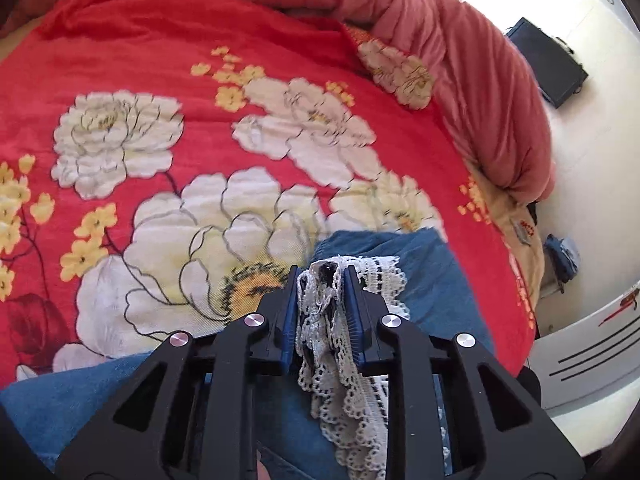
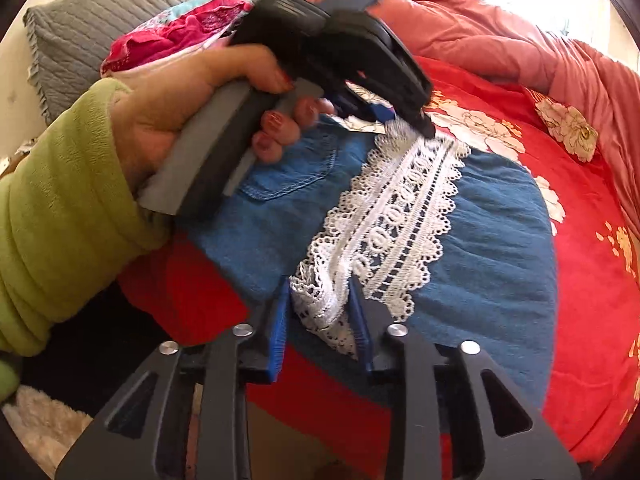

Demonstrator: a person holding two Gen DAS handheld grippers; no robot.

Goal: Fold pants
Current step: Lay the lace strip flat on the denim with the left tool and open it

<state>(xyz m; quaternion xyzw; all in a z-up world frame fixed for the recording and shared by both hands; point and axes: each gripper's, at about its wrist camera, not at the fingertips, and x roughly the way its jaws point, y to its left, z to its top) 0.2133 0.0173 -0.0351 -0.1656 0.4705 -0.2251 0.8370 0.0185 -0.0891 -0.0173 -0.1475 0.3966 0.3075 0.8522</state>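
Pants of blue denim with a white crocheted lace hem band (image 2: 400,208) lie on the bed, spread over a red bedspread printed with large white flowers (image 1: 208,128). A stitched back pocket is visible on the denim in the right wrist view, close under the person's left hand (image 2: 192,112), which wears a green sleeve.

Left claw (image 1: 322,276): closed on a bunched section of the lace edge, the fabric pinched between both blue pads. In the right wrist view the same claw (image 2: 400,120) sits at the far end of the lace strip, low against the garment.

Right claw (image 2: 320,284): closed on the near end of the same lace band, the trim gathered between its fingers.

Assessment of progress: the lace hem lies on top of the denim beside the pocket area, which suggests the legs are already doubled up toward the waist, or that this fold is in hand. Both claws hold the hem's two ends, so the current fold does not appear released. The edges look uneven and the denim rumpled. Remaining, by my judgement: lay the hem flat and square, let go, and possibly make one further fold.

A pink quilted duvet (image 1: 460,64) is heaped along the bed's far side; a grey quilted pillow (image 2: 120,8) lies beyond.
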